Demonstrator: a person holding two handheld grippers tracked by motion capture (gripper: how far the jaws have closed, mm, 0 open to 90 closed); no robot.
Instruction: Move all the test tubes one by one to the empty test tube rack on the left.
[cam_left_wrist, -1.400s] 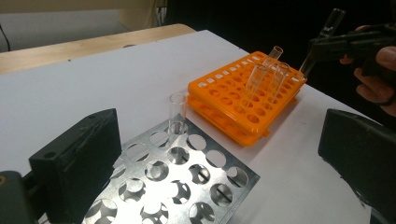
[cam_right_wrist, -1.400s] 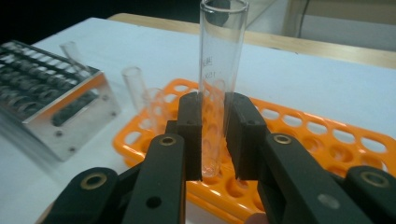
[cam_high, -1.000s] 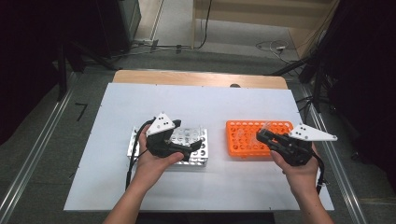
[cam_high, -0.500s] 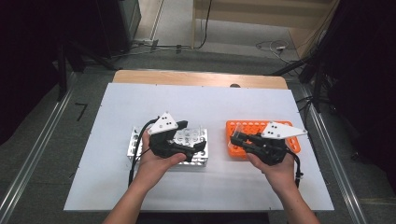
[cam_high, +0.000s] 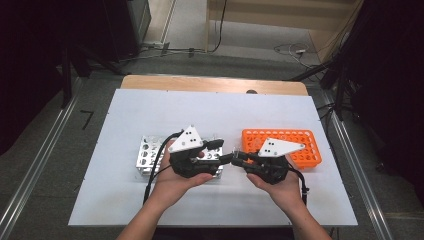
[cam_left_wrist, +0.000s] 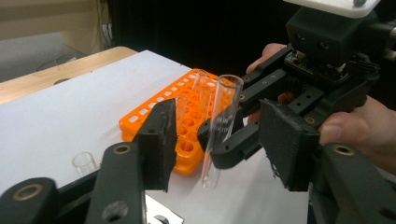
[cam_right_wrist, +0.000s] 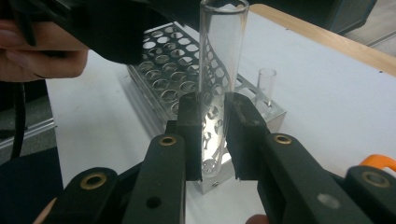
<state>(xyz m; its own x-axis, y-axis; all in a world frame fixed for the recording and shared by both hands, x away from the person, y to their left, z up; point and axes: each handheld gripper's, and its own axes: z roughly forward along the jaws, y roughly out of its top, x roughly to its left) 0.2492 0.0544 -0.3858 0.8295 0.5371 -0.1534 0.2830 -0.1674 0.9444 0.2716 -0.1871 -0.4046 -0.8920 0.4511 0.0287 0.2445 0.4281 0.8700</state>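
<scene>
A clear glass test tube (cam_right_wrist: 217, 70) stands upright between my right gripper's (cam_right_wrist: 212, 135) jaws, which are shut on its lower half. In the left gripper view the same test tube (cam_left_wrist: 219, 130) hangs in the wide gap of my open left gripper (cam_left_wrist: 222, 144), touching neither jaw. In the high view the left gripper (cam_high: 218, 152) and right gripper (cam_high: 234, 159) meet tip to tip at mid-table. A metal tube rack (cam_high: 147, 157) lies under the left hand. An orange tube rack (cam_high: 295, 142) sits to the right.
One short tube (cam_right_wrist: 266, 86) stands in a corner hole of the metal rack (cam_right_wrist: 173, 70). The orange rack (cam_left_wrist: 187, 116) holds a few clear tubes (cam_left_wrist: 201, 81). The white table top (cam_high: 210, 115) ends at a wooden strip (cam_high: 210, 84) at the back.
My right gripper has moved left from over the orange rack to the left gripper's tips, carrying the test tube. The left gripper has stayed over the metal rack.
</scene>
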